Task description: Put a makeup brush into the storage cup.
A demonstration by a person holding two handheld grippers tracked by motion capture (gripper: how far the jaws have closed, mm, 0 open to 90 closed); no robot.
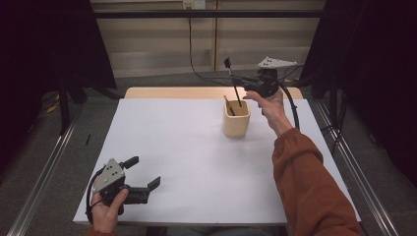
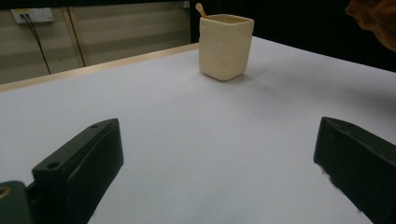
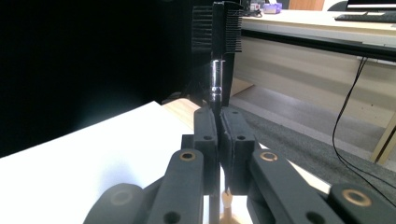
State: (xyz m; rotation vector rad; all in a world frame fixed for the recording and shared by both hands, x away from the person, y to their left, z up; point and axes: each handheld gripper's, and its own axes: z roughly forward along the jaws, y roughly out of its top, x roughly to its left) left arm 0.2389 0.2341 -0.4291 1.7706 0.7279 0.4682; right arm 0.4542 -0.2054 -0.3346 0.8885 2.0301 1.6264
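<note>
While the right gripper [image 1: 244, 80], upper right of the high view, pinches a black brush [image 1: 233, 83] above the cream cup [image 1: 236, 119], lower it plumb, clear of the wooden stick [image 1: 228, 104]. Left gripper [image 1: 146, 182] rests spread, lower left.

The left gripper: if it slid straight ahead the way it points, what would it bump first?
Probably the cup. The left gripper is open with bare table ahead, and the cup stands farther on, about in line; depth is hard to judge.
</note>
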